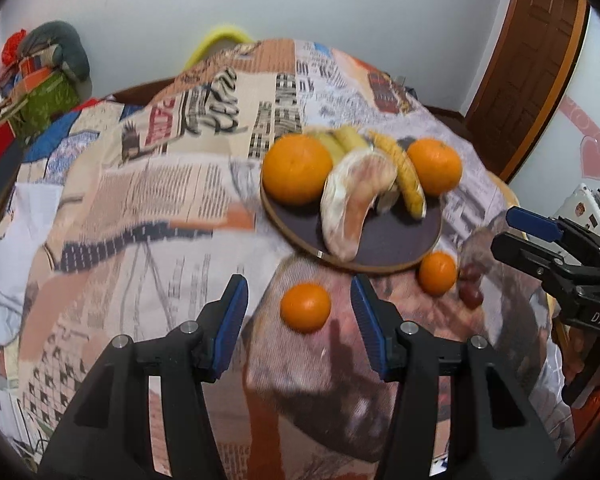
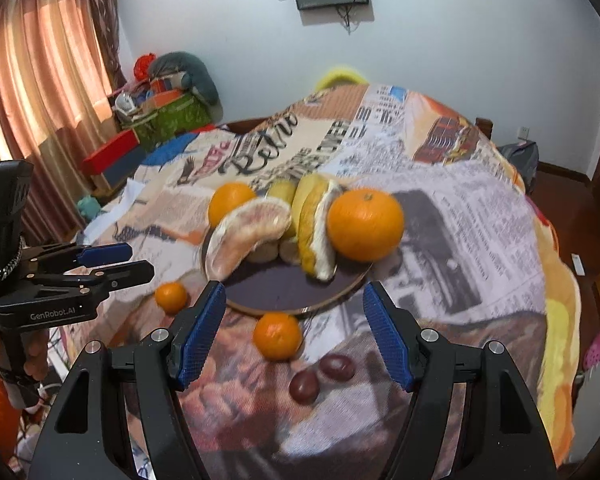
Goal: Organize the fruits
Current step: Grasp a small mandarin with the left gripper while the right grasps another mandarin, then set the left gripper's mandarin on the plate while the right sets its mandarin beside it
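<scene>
Under white walls — newsprint-patterned bedspread [image 1: 148,200]

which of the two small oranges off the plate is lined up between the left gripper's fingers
The small orange lying alone on the cloth, just ahead of the open left gripper. The other small orange sits against the plate rim beside the two dark red fruits.

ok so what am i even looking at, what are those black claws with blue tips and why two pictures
They are two hand-held grippers; a person carries one in each hand, and each has a camera looking along its fingers. One picture is from the left gripper, the other from the right gripper. Both are open and hold nothing. On the printed cloth sits a dark plate with two big oranges, a peeled pomelo segment and bananas. Off the plate lie two small oranges and two dark red fruits.
</scene>
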